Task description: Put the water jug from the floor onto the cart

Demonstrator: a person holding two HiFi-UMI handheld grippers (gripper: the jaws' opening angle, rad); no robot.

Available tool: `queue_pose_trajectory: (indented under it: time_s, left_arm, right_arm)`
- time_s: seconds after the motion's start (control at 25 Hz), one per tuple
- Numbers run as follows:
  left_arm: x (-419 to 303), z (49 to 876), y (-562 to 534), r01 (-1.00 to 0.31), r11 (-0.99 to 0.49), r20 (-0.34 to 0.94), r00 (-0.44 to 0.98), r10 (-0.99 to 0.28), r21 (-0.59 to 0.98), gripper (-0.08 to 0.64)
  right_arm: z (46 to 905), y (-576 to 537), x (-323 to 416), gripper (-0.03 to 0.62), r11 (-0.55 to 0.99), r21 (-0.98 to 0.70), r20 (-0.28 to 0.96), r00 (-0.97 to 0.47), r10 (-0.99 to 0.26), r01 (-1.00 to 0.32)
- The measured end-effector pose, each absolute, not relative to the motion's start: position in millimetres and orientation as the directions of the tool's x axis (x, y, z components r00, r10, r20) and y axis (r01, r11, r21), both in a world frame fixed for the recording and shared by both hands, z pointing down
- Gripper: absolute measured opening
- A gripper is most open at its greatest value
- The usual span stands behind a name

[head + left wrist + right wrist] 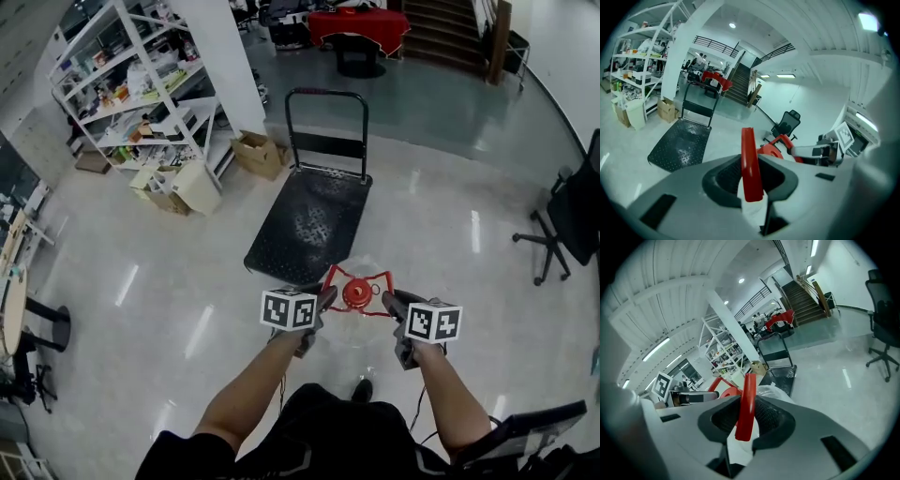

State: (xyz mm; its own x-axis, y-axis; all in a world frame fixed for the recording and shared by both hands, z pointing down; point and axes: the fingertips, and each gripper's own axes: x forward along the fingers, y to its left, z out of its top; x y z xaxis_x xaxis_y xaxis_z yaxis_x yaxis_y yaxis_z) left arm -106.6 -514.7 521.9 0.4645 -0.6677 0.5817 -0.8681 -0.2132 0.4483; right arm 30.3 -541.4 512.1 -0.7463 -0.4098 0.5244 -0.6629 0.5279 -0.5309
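You have the water jug point(356, 294) slung between your two tools, straight in front of you and above the floor point(169, 309). It is not on the cart point(309, 220). From your head view, its red cap sits just short of the deck's near edge, and the clear body below the cap is hard to make out against the shiny floor.

Your left hand-held gripper point(323, 300) is clamped on the left side of the jug's red handle point(330, 279). In the left gripper view, the red strip point(749, 164) stands upright between the jaws, which are closed against it. The cap point(771, 151) is just beyond, and your other tool point(820, 152) is on its far side.

Your right hand-held gripper point(389, 302) grips the right side of the same handle. In the right gripper view, its jaws press on the red strip point(746, 404). The clear shoulder of the jug point(771, 392) shows just past them, and the left tool point(689, 398) is across the cap point(726, 392).

Both tools angle downward and inward towards the cap, with their marker cubes facing up at you.

The cart is a flat black platform with an upright push bar point(326, 94) at its far end, and nothing rests on its deck. To its left are cardboard boxes point(258, 152) and a white shelving rack point(141, 84). An office chair point(572, 220) stands well off to the right.
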Motion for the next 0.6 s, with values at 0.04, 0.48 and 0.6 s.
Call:
queue_pose_trajectory:
  time_s: [0.04, 0.48, 0.6]
  left_arm:
    - [-111.9, 520.3, -524.5, -0.872, -0.201, 0.579, 0.453, -0.677, 0.447, 0.075]
    - [-196.4, 516.7, -638.0, -0.867, -0.167, 0.534, 0.43, -0.727, 0.47, 0.075]
    - [-224.2, 513.8, -671.8, -0.864, -0.184, 0.528, 0.441, -0.726, 0.469, 0.075]
  right_arm:
    - [510.0, -554.5, 24.7, 0.087, 0.542, -0.528, 0.522, -0.753, -0.4, -0.654]
    - [504.3, -677.1, -61.3, 0.087, 0.576, -0.509, 0.519, -0.762, -0.387, -0.64]
    - [501.5, -711.9, -90.3, 0.087, 0.579, -0.499, 0.521, -0.757, -0.393, -0.644]
